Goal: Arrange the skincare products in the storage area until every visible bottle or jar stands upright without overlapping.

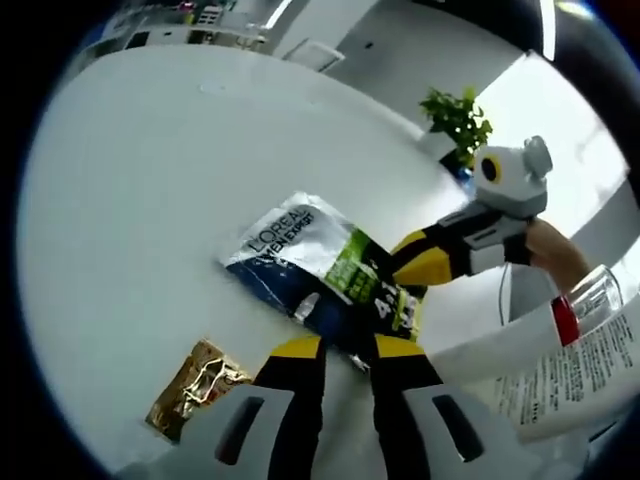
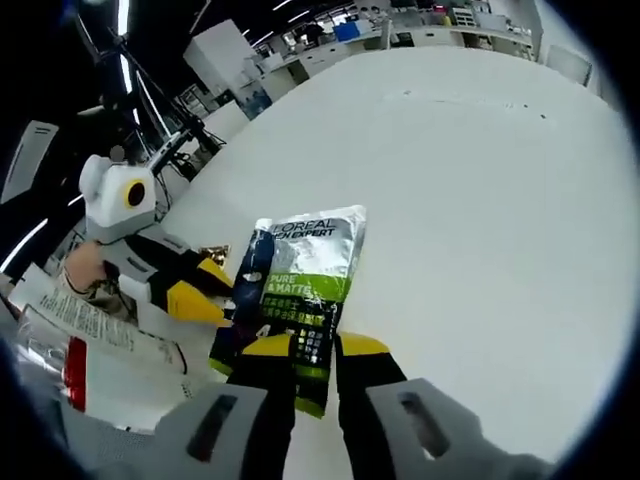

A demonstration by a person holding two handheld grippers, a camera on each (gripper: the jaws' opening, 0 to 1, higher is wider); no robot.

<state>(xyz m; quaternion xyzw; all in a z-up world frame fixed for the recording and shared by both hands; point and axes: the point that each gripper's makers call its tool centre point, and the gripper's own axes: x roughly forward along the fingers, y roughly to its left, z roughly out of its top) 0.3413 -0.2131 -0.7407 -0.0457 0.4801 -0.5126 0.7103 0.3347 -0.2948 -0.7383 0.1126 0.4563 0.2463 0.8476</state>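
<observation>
Left gripper (image 1: pixel 347 352), bottom centre of the left gripper view, jaws apart and straddling the near edge of the L'Oréal sachet pack (image 1: pixel 320 265) lying flat mid-frame on the white table (image 1: pixel 130 200). Right gripper (image 2: pixel 314 352), low centre of the right gripper view, jaws apart around the pack's opposite end, though a firm pinch cannot be confirmed. Apparently the pick-and-stand step, calling next for closing, lifting and tipping upright, clear of the gold wrapper (image 1: pixel 192 387) at lower left.
</observation>
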